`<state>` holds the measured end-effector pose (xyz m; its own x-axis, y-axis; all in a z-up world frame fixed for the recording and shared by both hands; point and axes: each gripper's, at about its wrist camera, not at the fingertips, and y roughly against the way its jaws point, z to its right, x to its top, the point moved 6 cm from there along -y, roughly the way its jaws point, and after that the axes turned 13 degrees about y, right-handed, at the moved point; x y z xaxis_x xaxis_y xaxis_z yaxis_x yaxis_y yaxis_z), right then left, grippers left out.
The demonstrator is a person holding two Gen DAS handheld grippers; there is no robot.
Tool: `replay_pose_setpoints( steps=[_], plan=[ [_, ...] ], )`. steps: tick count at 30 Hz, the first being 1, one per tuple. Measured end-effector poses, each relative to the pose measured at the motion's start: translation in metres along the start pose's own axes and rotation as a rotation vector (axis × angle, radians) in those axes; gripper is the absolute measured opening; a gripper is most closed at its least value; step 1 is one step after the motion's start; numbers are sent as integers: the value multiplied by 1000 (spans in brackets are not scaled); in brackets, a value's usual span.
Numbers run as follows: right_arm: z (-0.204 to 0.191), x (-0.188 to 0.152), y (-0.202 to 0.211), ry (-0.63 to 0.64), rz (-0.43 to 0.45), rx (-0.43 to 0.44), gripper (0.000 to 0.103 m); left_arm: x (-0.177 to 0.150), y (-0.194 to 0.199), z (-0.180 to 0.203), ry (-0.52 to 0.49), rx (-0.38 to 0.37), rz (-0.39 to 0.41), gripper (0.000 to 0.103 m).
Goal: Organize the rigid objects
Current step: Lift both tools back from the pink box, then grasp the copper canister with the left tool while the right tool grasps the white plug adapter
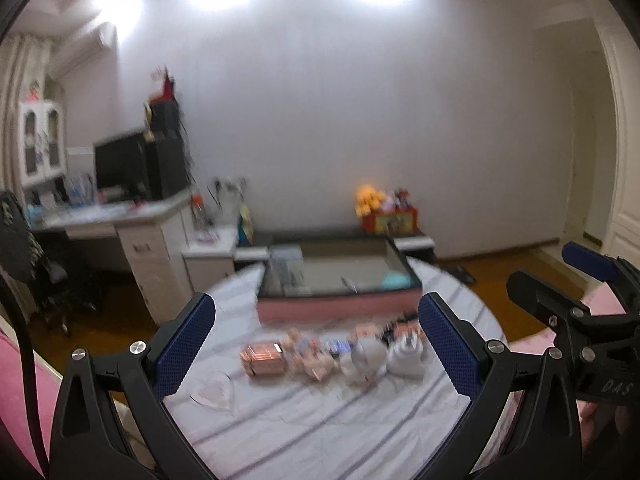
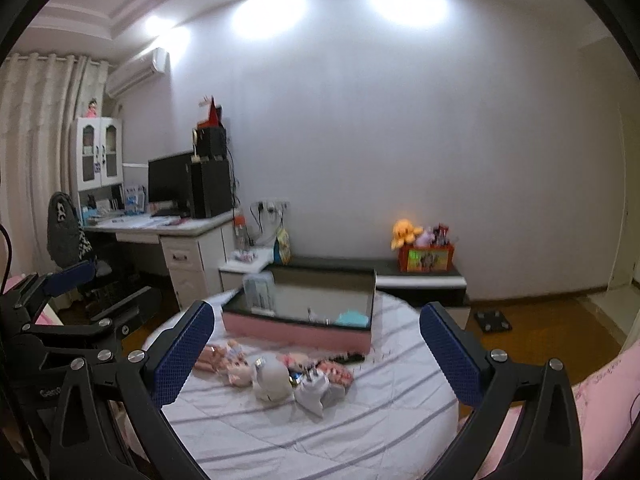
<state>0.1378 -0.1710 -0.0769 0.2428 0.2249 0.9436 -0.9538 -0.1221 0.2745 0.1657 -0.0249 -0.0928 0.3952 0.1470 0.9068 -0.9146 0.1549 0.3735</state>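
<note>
Left gripper (image 1: 316, 344) held above the striped sheet (image 1: 304, 432), jaws spread wide, nothing between them; right gripper (image 2: 316, 354) likewise spread and empty, hovering beside the left one.

Landmark: pink-sided storage box (image 2: 300, 326), open-topped, dark rim, at the far edge of the sheet; inside it a clear container at its left end and a teal item (image 2: 352, 318) at its right front corner; contents otherwise too blurred to tell.

Task things lie in a loose cluster just in front of the box, on the sheet: copper-coloured case (image 1: 262, 358) at the cluster's left end; small dolls (image 2: 236, 362) beside it; a white rounded toy (image 2: 272, 380) and a white pointed piece (image 2: 314, 392) nearest the grippers; a dark flat item (image 2: 348, 358) close to the box's front wall; left view is motion-blurred.

Nothing stands between the jaws and the cluster.

Behind the box: low black-and-white cabinet (image 2: 420, 280) carrying a red toy bin (image 2: 426, 258); left of the box, a desk (image 2: 172, 226) with monitor (image 2: 168, 178), and a chair (image 2: 66, 232).
</note>
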Motion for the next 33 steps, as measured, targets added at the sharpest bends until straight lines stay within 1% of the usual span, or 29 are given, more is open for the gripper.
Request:
replay_pose_setpoints(
  steps=[3,7,9,14,16,18,20,22,24,25,26,28,31,33],
  plan=[
    [1,-22,-25,-12,-66,11,103,-27,-35,-10,21,-7,-118,103],
    [-1,-59,-65,-19,-186,32,103,-63,-76,-28,46,36,-243,103],
    [-3,-80,-87,-22,-253,45,103,-76,-90,-38,57,54,-286,103],
    [-7,-122,-133,-33,-387,84,103,-93,-117,-56,81,102,-351,103],
    [-7,-128,-145,-43,-423,79,103,-97,-126,-64,98,112,-368,103],
    [-9,-131,-156,-59,-440,89,103,-99,-131,-70,104,125,-377,103],
    [-11,-132,-171,-50,-461,87,103,-99,-135,-75,109,131,-383,103],
    [-13,-134,-182,-45,-493,96,93,-100,-140,-79,111,136,-389,103],
    [-14,-138,-191,-62,-517,137,74,-99,-145,-83,115,140,-394,103],
    [-17,-139,-194,-69,-523,174,67,-99,-148,-84,117,139,-397,103],
    [-18,-140,-194,-61,-531,184,65,-99,-150,-85,122,135,-401,103],
    [-19,-139,-190,-46,-526,194,65,-98,-156,-84,129,111,-411,103],
    [-13,-141,-178,-38,-516,194,65,-96,-167,-82,129,109,-415,103],
    [-6,-143,-170,-45,-511,178,65,-96,-175,-82,125,119,-422,103]
  ],
)
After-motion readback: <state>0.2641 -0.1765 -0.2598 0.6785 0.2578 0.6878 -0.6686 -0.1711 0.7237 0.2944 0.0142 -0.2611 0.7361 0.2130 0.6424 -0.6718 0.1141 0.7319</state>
